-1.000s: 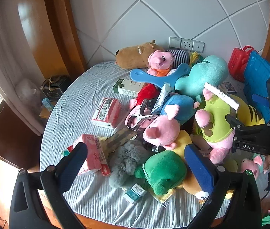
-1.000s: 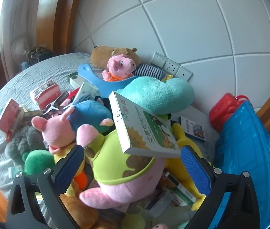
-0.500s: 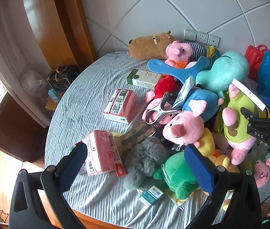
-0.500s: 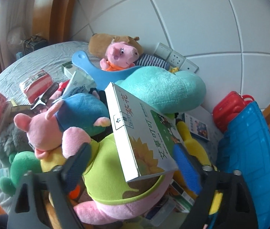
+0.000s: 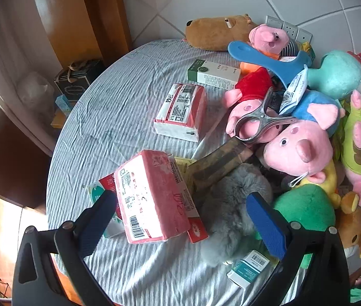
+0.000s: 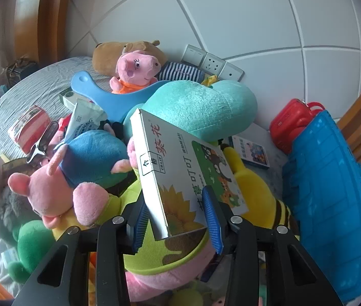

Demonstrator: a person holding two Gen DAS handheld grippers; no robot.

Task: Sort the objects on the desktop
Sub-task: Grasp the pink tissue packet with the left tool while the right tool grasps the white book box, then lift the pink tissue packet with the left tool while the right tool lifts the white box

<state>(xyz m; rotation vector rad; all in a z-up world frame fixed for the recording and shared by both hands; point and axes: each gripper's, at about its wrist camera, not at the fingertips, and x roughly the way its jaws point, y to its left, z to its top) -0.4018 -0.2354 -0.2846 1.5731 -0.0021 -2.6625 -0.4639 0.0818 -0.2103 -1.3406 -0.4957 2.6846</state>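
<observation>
A round table with a grey striped cloth [image 5: 119, 107] holds a heap of plush toys, boxes and packets. My right gripper [image 6: 178, 224] is shut on the lower end of a white sunflower-print box [image 6: 180, 168], which rests tilted on a plush pig in a green shirt [image 6: 155, 250]. My left gripper [image 5: 180, 219] is open above a pink tissue pack [image 5: 150, 196], with a grey furry toy [image 5: 234, 211] to its right. A second red-and-white tissue pack [image 5: 180, 112] and a green-and-white box [image 5: 213, 74] lie farther back.
A blue plastic basket [image 6: 331, 193] and red case [image 6: 292, 125] stand at the right in the right wrist view. A teal plush [image 6: 201, 109], blue paddle [image 5: 262, 61], metal clip [image 5: 259, 122] and brown plush [image 5: 218, 33] crowd the middle. Wall sockets [image 6: 211, 63] are behind.
My right gripper has closed from wide open onto the sunflower box. My left gripper has moved down and left toward the pink tissue pack, still open.
</observation>
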